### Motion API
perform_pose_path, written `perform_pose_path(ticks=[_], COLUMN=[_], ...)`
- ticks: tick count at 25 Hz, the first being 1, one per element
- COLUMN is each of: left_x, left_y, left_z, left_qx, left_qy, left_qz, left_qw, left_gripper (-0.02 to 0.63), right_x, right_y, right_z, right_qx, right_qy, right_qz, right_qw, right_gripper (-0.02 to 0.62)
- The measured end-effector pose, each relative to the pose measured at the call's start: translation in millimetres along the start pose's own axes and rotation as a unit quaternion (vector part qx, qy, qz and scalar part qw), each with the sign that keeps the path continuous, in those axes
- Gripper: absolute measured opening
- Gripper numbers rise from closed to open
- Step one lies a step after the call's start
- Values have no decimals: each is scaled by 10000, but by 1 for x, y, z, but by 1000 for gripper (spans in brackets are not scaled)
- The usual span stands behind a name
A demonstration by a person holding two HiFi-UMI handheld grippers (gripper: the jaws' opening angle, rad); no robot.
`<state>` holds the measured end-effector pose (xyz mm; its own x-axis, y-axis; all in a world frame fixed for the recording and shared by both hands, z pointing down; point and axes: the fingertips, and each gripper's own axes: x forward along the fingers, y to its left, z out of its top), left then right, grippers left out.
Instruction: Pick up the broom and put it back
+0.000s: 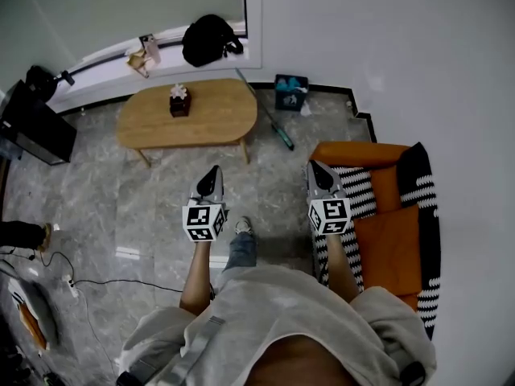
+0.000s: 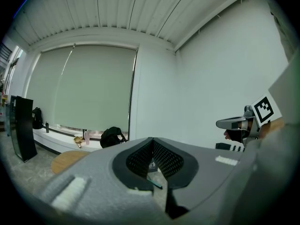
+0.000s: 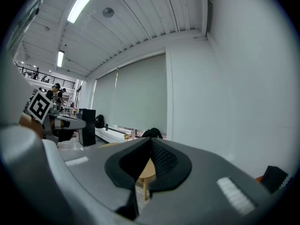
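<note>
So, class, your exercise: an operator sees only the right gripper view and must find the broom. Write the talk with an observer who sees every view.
Operator: Ahead I see only a wooden table. Where is the broom?
Observer: It slants away from the wall, just past the table's right end.
Operator: Anything beside it?
Observer: A small dark bin stands by the wall to its right.
</note>
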<state>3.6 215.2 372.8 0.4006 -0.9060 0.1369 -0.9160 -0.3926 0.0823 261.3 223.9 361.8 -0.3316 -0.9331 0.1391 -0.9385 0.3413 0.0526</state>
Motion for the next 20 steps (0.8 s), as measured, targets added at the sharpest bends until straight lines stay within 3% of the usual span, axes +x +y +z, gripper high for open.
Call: perform_pose_path(ticks=[20], left_x=[173], left_y=[138], left_z=[49], left_qx=[-32], left_qy=[-121], left_qz=[-407], left_qw=[9991], left_gripper=[5], right_x=[209], right_y=[-10], right_z=[42], right_qx=[-125], right_qy=[63], right_qz=[-361], right_qw=[9992], right_gripper=[2])
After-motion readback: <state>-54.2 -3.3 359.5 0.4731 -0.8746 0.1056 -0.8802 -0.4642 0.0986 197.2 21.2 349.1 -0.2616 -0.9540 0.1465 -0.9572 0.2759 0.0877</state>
